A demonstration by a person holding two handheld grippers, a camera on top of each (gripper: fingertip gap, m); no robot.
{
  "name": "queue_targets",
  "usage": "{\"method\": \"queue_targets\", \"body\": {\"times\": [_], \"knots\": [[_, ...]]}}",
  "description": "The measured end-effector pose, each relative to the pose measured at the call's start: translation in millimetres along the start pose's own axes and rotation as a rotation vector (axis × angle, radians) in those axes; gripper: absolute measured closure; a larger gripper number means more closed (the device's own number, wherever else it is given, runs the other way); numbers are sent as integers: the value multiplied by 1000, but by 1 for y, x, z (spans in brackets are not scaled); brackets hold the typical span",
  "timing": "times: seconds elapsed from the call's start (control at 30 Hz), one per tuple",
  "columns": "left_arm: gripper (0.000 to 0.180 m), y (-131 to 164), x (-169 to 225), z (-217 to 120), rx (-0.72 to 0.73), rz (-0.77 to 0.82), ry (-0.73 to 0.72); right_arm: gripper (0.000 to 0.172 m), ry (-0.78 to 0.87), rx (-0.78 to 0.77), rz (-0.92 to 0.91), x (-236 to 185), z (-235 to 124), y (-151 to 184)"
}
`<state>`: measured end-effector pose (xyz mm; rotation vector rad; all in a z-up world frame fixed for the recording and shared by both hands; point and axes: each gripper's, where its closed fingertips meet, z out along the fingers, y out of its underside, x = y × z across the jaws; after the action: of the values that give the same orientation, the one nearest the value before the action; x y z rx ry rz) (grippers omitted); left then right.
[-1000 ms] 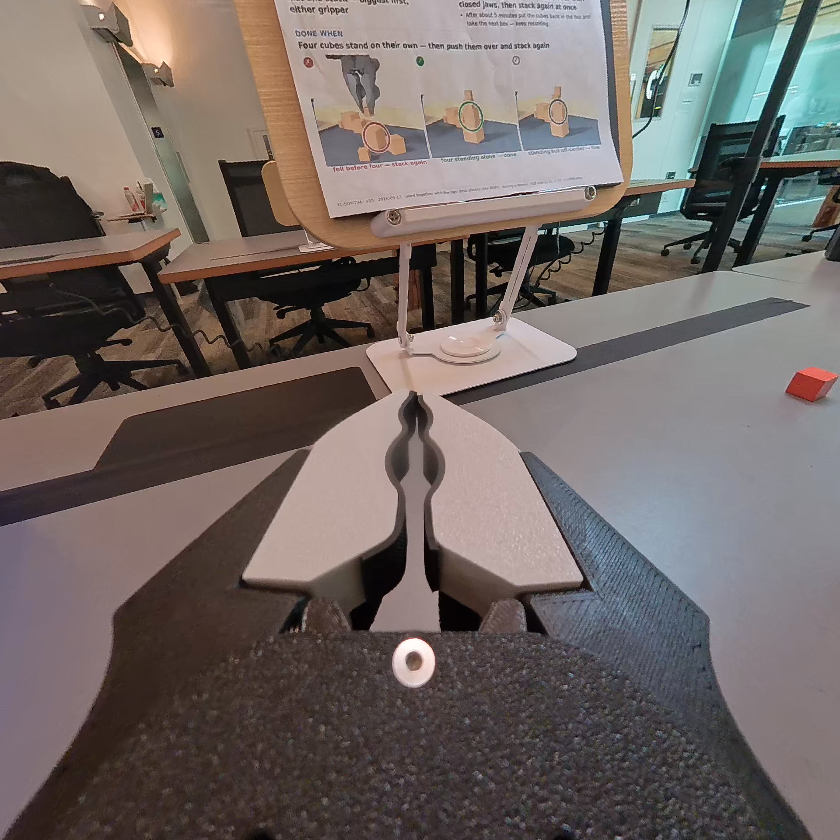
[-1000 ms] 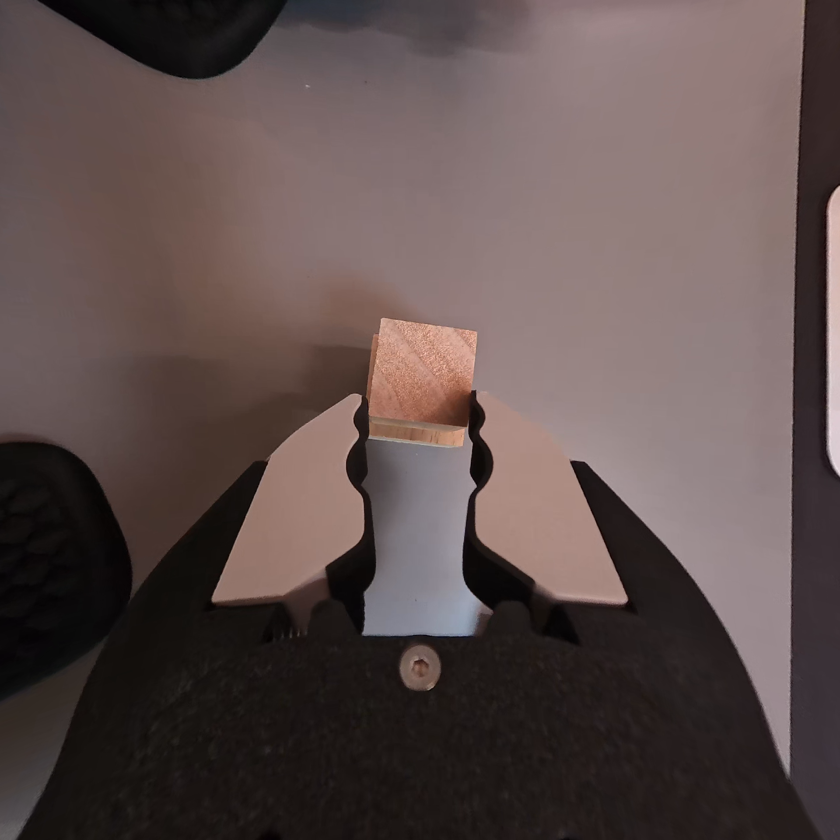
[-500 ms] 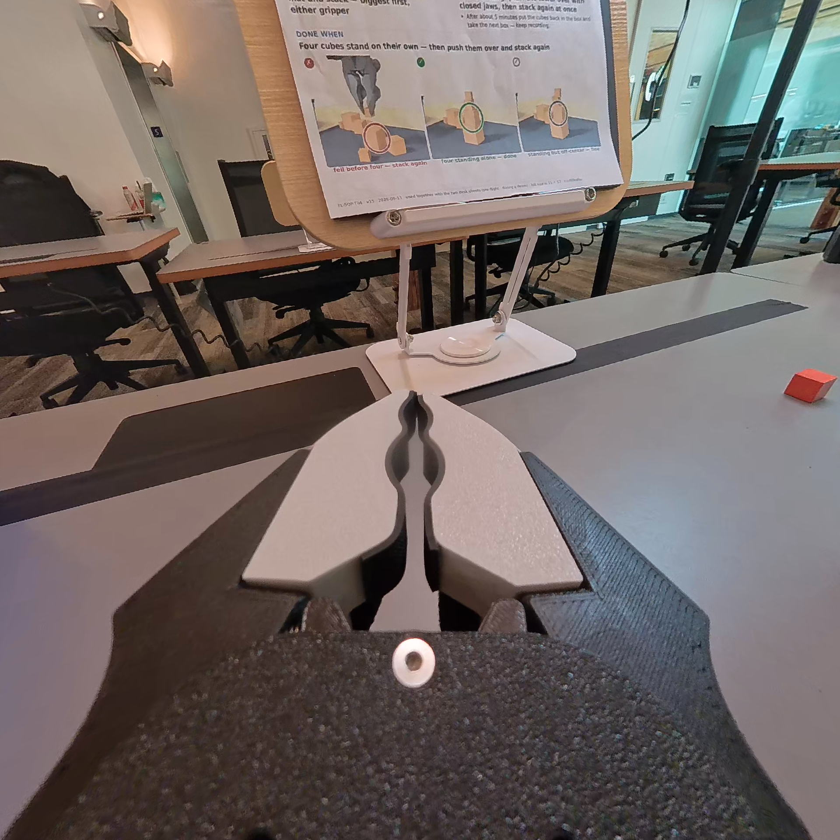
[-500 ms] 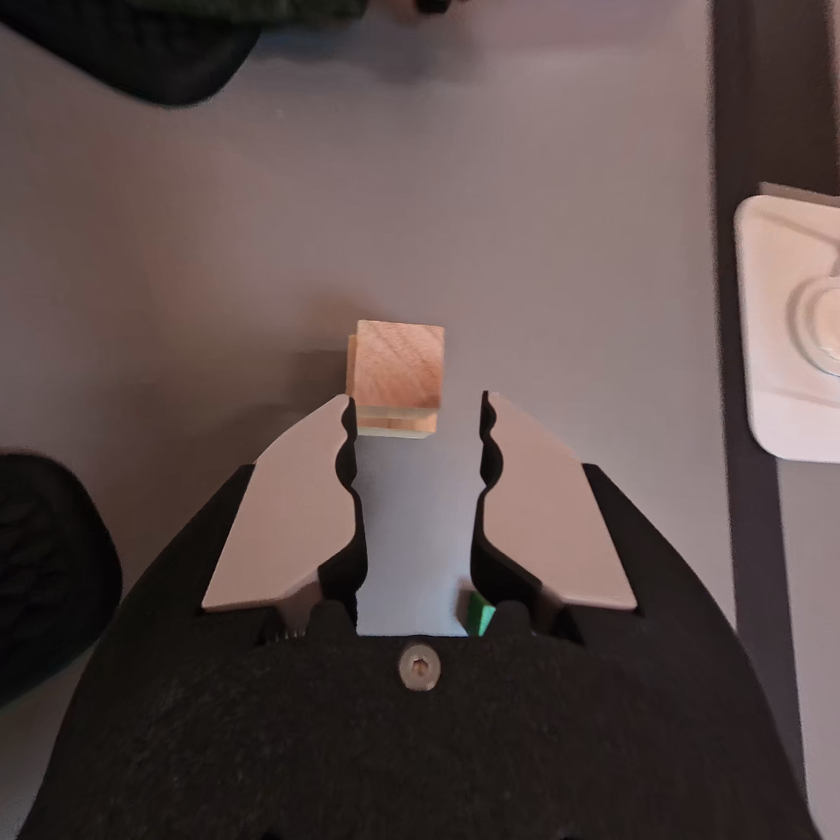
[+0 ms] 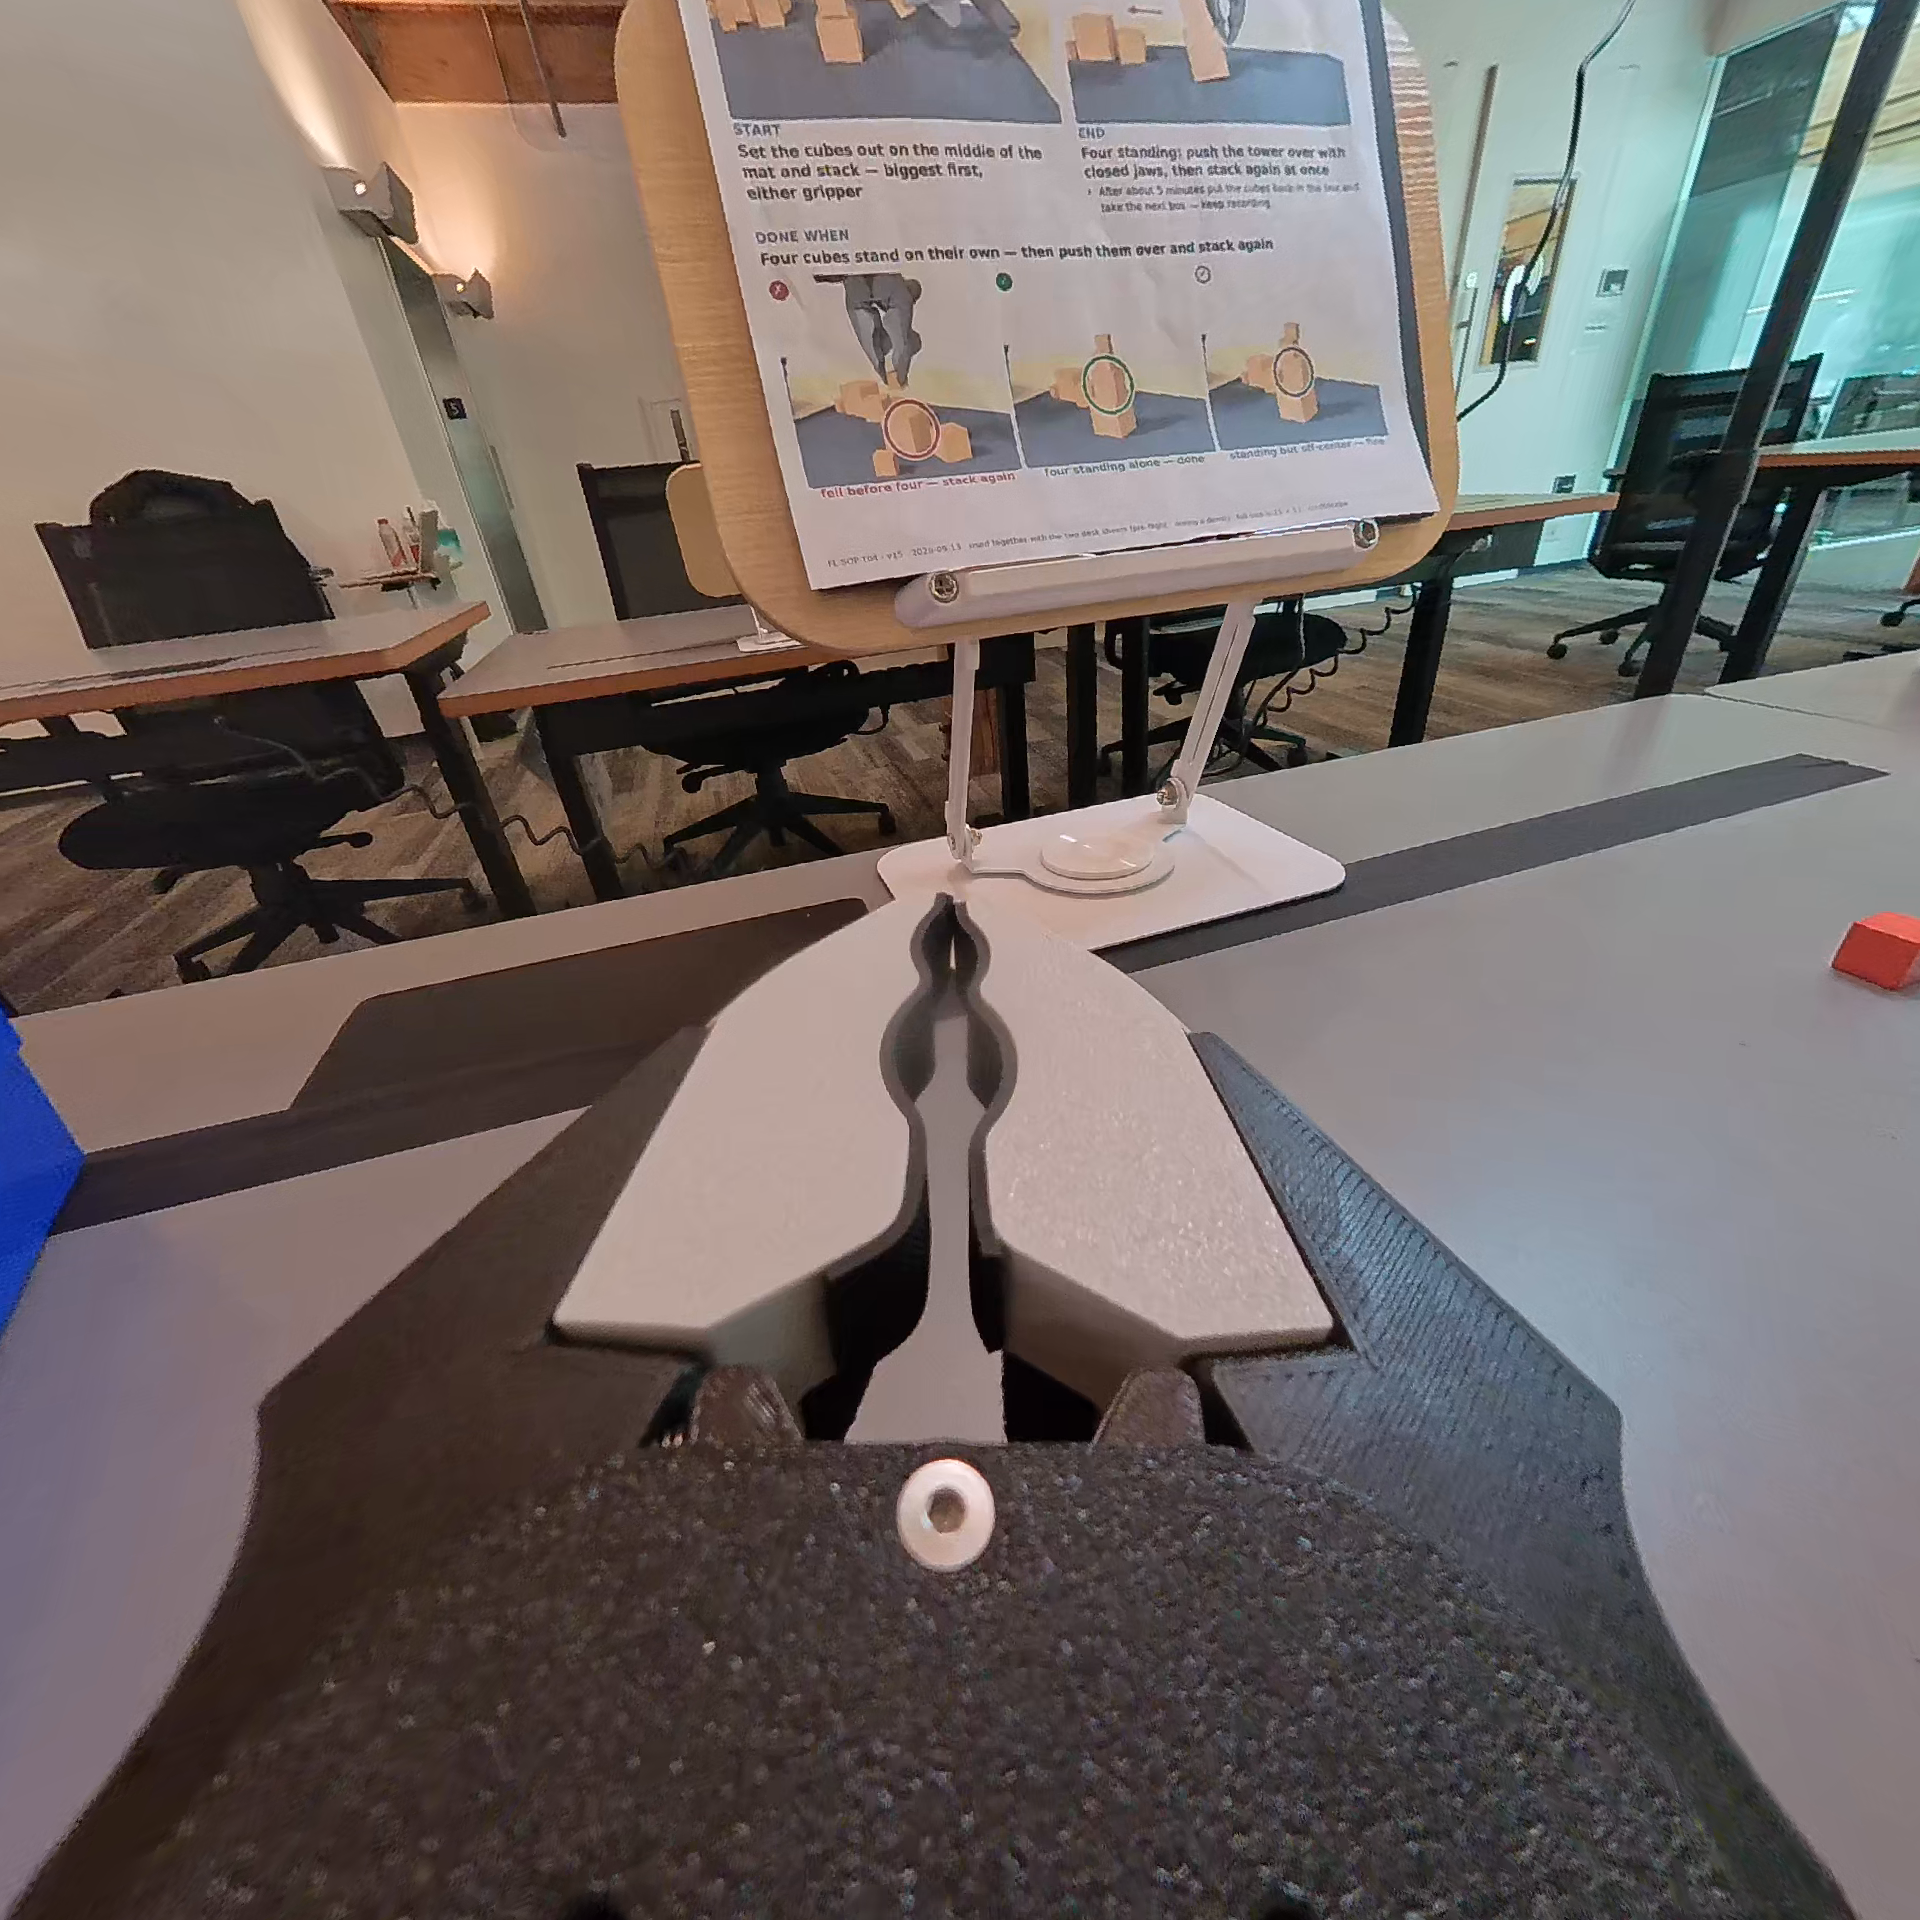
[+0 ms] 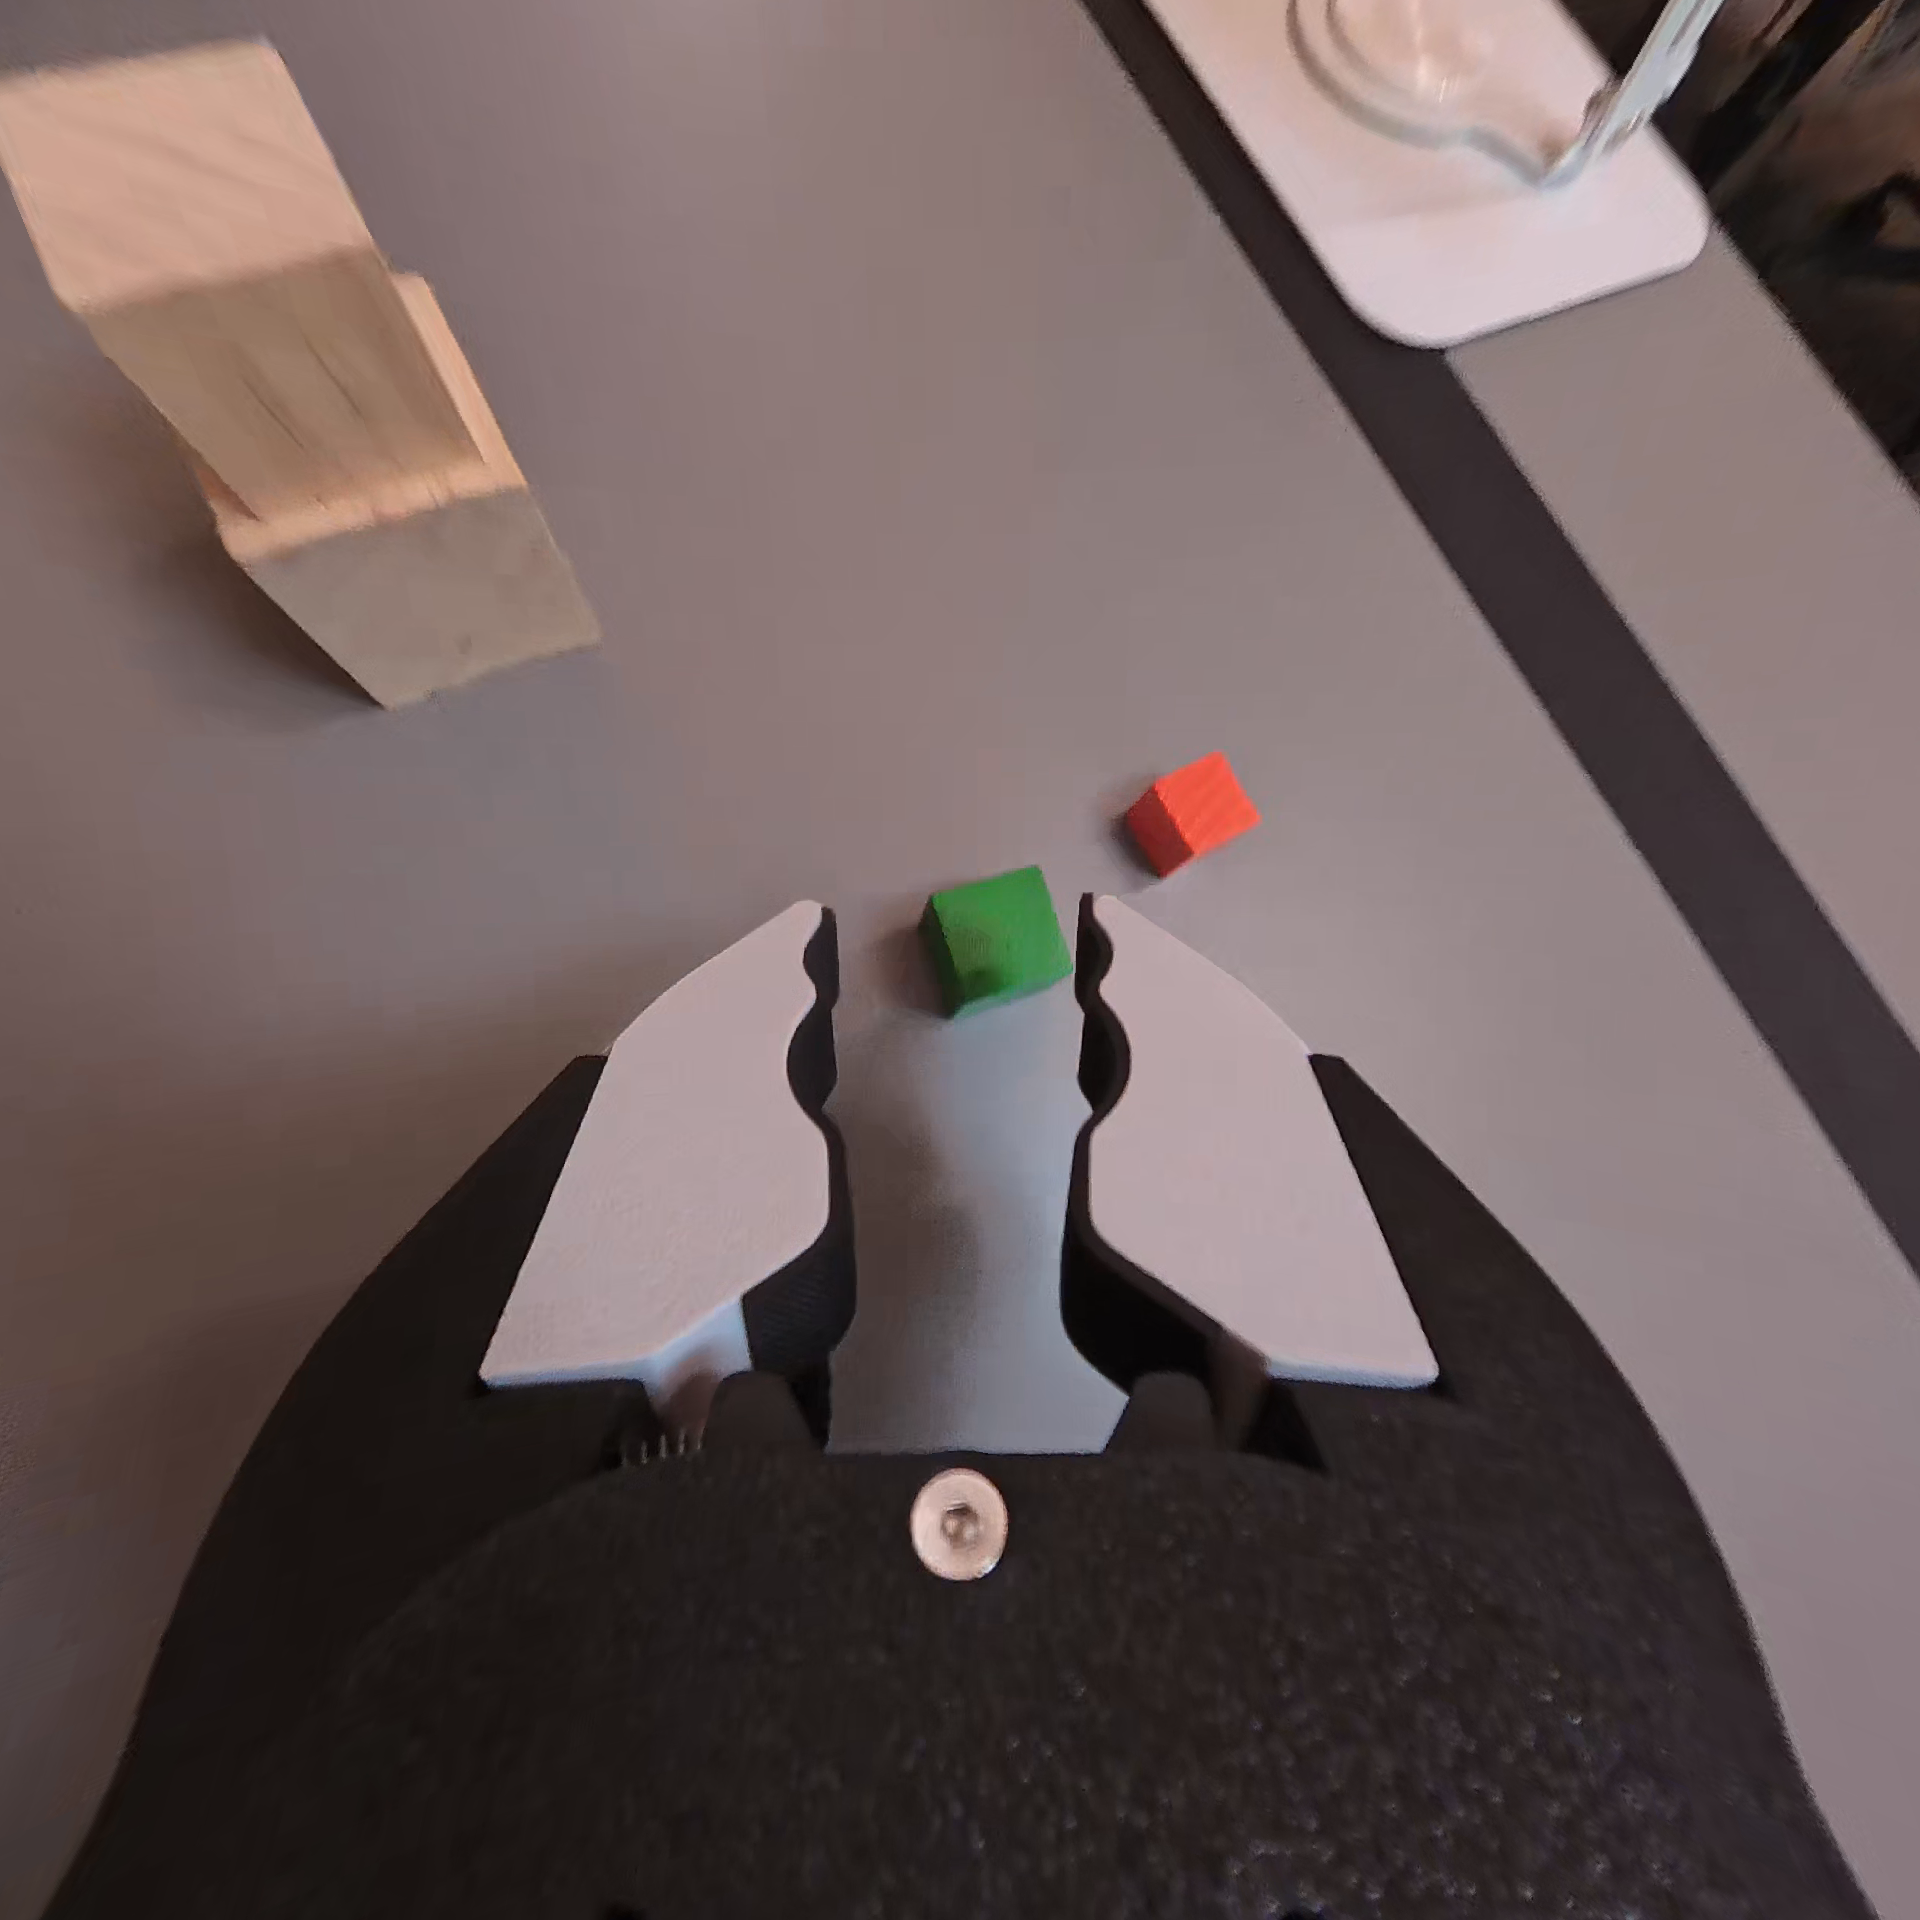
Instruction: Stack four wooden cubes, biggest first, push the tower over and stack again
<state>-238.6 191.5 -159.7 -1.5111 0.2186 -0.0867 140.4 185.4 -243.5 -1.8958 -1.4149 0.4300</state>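
Wooden blocks (image 6: 281,395), two stacked, stand on the grey bench (image 6: 935,468) at the upper left of the right wrist view. Near frame centre, a small green cube (image 6: 997,940) sits between the right gripper's (image 6: 954,914) parted fingers (image 6: 727,1091), neither pad touching it. A red cube (image 6: 1193,810) lies just beyond, to the right. The left gripper (image 5: 951,920) has its fingers (image 5: 790,1132) closed on nothing, pointing at a white stand (image 5: 1112,862) with a printed sheet (image 5: 1070,270).
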Motion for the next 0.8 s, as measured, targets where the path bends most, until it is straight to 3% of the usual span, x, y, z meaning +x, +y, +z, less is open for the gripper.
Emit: {"method": "queue_targets", "body": {"times": [0.27,0.33,0.43,0.53,0.8], "knots": [[180,5,3,1,-17,16,8,127,-38,-71,36,10,23,22],[180,5,3,1,-18,14,10,141,-52,-89,23,9,26,23],[180,6,3,2,-20,12,14,144,-79,-121,14,5,24,23],[180,5,4,2,-17,11,15,144,-115,-68,-11,-6,16,1],[180,3,4,1,-14,6,18,144,-286,113,-152,-62,-12,-96]]}}
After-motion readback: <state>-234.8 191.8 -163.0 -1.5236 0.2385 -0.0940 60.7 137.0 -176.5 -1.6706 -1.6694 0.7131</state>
